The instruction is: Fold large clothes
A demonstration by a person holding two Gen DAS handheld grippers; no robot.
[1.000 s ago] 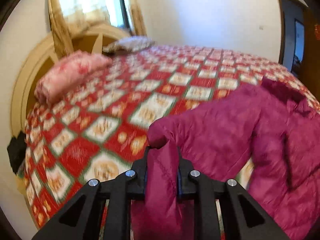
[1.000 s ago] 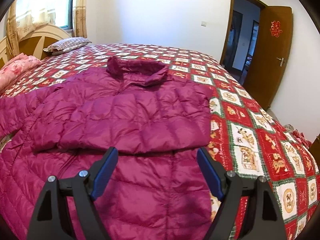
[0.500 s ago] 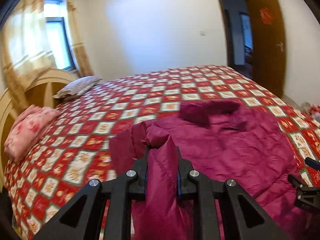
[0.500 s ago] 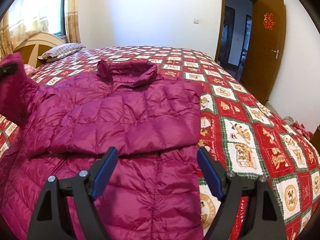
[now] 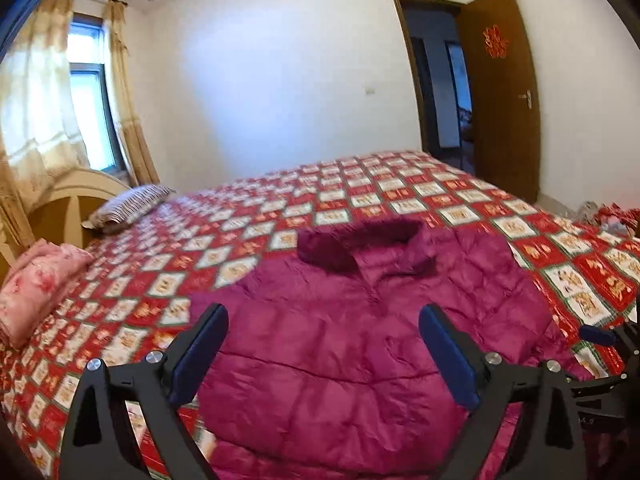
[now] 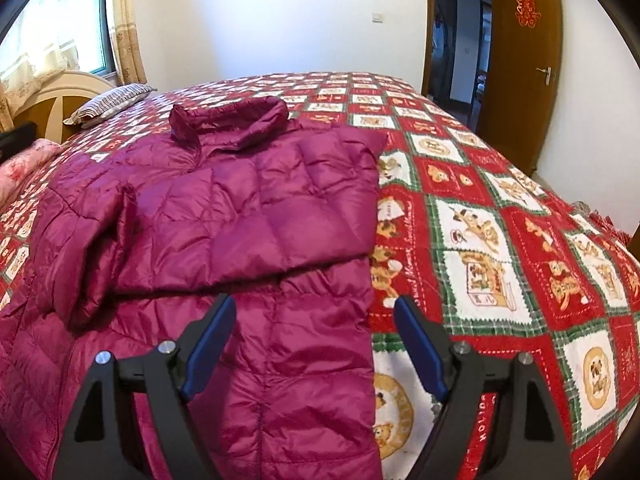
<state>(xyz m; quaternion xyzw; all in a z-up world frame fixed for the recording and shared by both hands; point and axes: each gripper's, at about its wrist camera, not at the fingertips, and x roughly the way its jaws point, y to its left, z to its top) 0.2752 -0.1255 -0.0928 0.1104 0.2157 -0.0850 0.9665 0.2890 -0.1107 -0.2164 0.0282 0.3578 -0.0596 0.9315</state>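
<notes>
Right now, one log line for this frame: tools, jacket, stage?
left tool: open, empty | right tool: open, empty | magenta jacket: flat on bed, both sleeves folded across | stage: bottom fold not done

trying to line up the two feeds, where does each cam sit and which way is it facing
Left wrist: on the left gripper, facing across the magenta jacket toward the doorway; its open fingers and the right gripper's tip at right show.
Right wrist: on the right gripper, above the jacket's folded right side, facing the far wall; its open fingers show.
Shared: jacket, patterned bedspread, striped pillow, door.
</notes>
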